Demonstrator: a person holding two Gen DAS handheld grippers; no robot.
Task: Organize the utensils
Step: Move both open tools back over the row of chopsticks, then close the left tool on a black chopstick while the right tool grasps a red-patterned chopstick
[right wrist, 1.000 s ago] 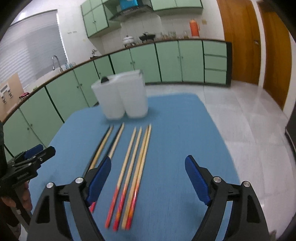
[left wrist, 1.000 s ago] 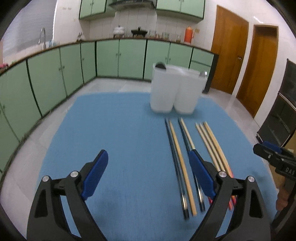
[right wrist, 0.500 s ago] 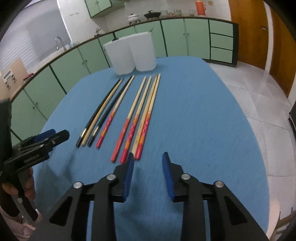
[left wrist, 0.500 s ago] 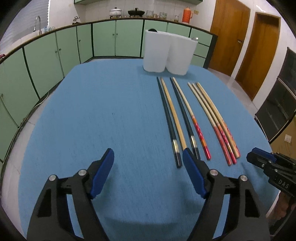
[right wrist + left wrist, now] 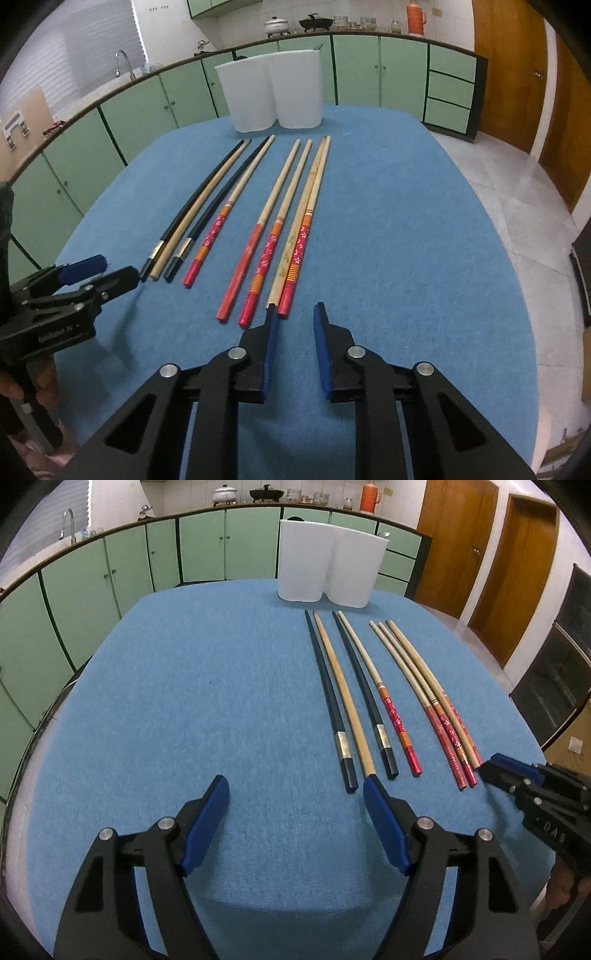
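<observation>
Several chopsticks lie side by side on the blue table [image 5: 184,701]: two black ones [image 5: 328,694] with silver bands, a plain bamboo one [image 5: 347,698], and red-handled ones [image 5: 266,251]. Their near ends face me. A white two-compartment holder [image 5: 328,565] stands at the table's far end. My left gripper [image 5: 295,812] hangs open over bare cloth, its right finger just short of the bamboo stick's end. My right gripper [image 5: 295,325] is closing with nothing between its jaws; a narrow gap remains. It sits just in front of the rightmost sticks [image 5: 299,254].
Green cabinets [image 5: 110,572] curve around the table's far and left sides. Wooden doors [image 5: 517,572] stand at the right. Each gripper shows in the other's view: the right one [image 5: 495,770] at the right edge, the left one [image 5: 103,271] by the black sticks.
Both grippers have come down towards the table and tilted downward. The right jaws went from wide apart to a narrow gap. The left jaws narrowed slightly.
</observation>
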